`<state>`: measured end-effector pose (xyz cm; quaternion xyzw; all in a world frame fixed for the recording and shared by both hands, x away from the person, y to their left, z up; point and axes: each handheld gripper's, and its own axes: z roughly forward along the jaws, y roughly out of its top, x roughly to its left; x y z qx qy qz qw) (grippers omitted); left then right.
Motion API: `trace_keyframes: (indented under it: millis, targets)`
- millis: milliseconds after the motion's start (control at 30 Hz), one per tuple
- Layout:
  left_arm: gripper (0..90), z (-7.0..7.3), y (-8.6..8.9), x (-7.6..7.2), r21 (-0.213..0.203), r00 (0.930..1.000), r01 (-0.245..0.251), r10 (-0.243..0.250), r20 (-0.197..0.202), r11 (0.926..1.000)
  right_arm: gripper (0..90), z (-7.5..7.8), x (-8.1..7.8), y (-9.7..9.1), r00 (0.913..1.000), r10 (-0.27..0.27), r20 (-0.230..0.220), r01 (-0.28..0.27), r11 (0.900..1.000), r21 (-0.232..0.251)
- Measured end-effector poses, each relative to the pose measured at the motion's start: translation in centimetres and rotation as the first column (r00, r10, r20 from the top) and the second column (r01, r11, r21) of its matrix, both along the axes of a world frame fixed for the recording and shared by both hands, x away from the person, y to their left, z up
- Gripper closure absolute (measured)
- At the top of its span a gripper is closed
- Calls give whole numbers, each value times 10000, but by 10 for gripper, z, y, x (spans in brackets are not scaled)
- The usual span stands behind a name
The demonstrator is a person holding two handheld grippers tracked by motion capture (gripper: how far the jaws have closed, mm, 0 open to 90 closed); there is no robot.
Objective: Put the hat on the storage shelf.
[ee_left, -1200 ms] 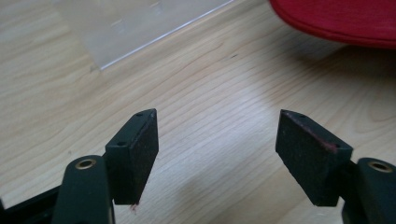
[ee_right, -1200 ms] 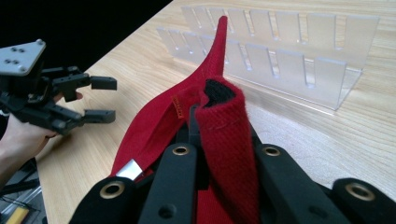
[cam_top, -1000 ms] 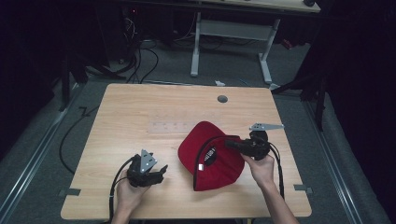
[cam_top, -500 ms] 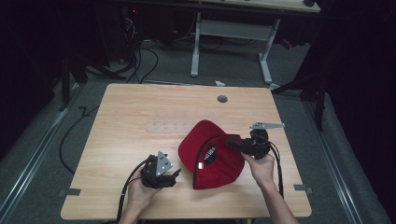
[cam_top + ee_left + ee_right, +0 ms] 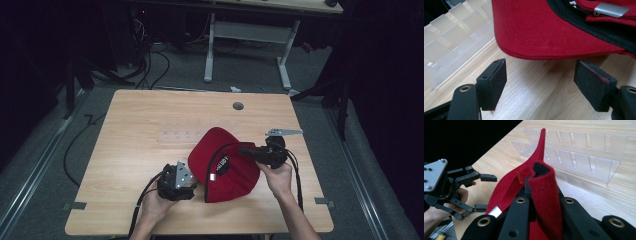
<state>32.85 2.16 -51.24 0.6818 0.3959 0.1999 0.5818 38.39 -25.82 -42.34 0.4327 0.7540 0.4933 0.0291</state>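
Observation:
A red cap (image 5: 225,167) lies upturned on the wooden table (image 5: 130,150), its black inner band and metal strap buckle (image 5: 610,10) showing. My right gripper (image 5: 245,150) is shut on the cap's back edge, and red fabric (image 5: 544,195) is pinched and folded between its jaws (image 5: 537,185). My left gripper (image 5: 192,186) sits just left of the cap, open. Its two pads (image 5: 496,75) stand wide apart, a little short of the cap's curved red rim (image 5: 544,27). The same open left gripper (image 5: 486,192), held by a hand, appears in the right gripper view.
A clear acrylic slotted rack (image 5: 182,135) lies flat on the table just behind the cap, also visible as the rack (image 5: 579,157) and rack (image 5: 451,42). A cable hole (image 5: 238,106) sits near the far edge. A second desk frame (image 5: 247,35) stands beyond. Cables trail off the front edge.
My left gripper has moved right along the front of the table, up to the cap's edge. The right gripper has stayed shut on the cap, almost still.

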Motion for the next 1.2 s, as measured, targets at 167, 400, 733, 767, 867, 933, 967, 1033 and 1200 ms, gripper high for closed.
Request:
trace_keyframes:
  millis: [167,400,733,767,867,933,967,1033,1200]
  targets:
    - [263,0,-3,-1,105,9999,23,-24,108,9999,836,-1,1,4,9999,49,-157,-49,10000,13]
    - [263,1,-6,0,372,9998,103,-109,148,9993,835,-2,2,4,9996,28,-286,-28,10000,-17]
    - [253,-3,-15,-4,901,9988,203,-242,430,9957,835,3,3,4,9992,151,-359,-134,9988,470]
    - [253,-4,-14,-4,855,9988,169,-207,441,9962,835,3,3,5,9990,201,-399,-181,9985,511]
    - [237,-5,-15,-4,1023,9982,111,-170,575,9947,835,5,5,8,9983,312,-492,-285,9981,539]
    - [235,-6,-15,-4,1099,9980,105,-173,615,9939,835,5,6,10,9983,350,-465,-330,9985,431]
    - [235,-6,-15,-4,1099,9980,105,-173,615,9939,835,6,6,12,9984,381,-411,-367,9987,343]
    - [241,-6,-13,-4,1064,9982,89,-151,572,9943,835,7,5,14,9984,392,-412,-385,9991,162]
    - [298,-1,-7,-5,542,9977,51,-87,674,9985,834,7,5,13,9978,437,-499,-436,9990,25]
